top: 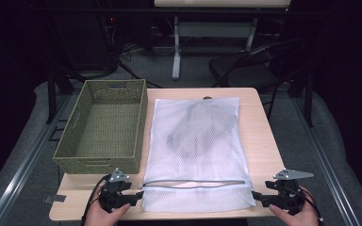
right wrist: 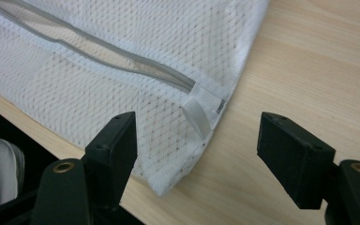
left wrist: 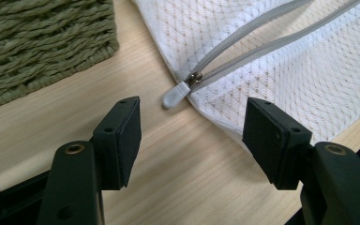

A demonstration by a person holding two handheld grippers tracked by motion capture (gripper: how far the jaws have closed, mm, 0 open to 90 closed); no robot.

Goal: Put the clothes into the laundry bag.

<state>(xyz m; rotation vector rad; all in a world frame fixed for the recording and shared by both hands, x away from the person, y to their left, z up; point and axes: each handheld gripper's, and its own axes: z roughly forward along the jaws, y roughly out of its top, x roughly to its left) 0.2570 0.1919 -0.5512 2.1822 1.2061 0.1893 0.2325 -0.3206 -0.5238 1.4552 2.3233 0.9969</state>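
A white mesh laundry bag (top: 198, 150) lies flat on the wooden table (top: 259, 141) with a dark garment (top: 195, 127) inside. Its grey zipper (top: 195, 184) runs across the near end and gapes open. The zipper's pull tab (left wrist: 174, 93) rests at the bag's left corner, just ahead of my open left gripper (left wrist: 192, 140), also at the front left (top: 139, 195) in the high view. My right gripper (right wrist: 197, 150) stands open around the bag's right corner, where a small grey fabric tab (right wrist: 194, 117) sits at the zipper's end. It is at the front right (top: 257, 198) in the high view.
A green woven basket (top: 104, 125) stands left of the bag, its corner (left wrist: 37, 42) close to my left gripper. The table's near edge runs right beside both grippers. A folding chair (top: 254, 66) and a desk frame (top: 176, 47) stand beyond the table.
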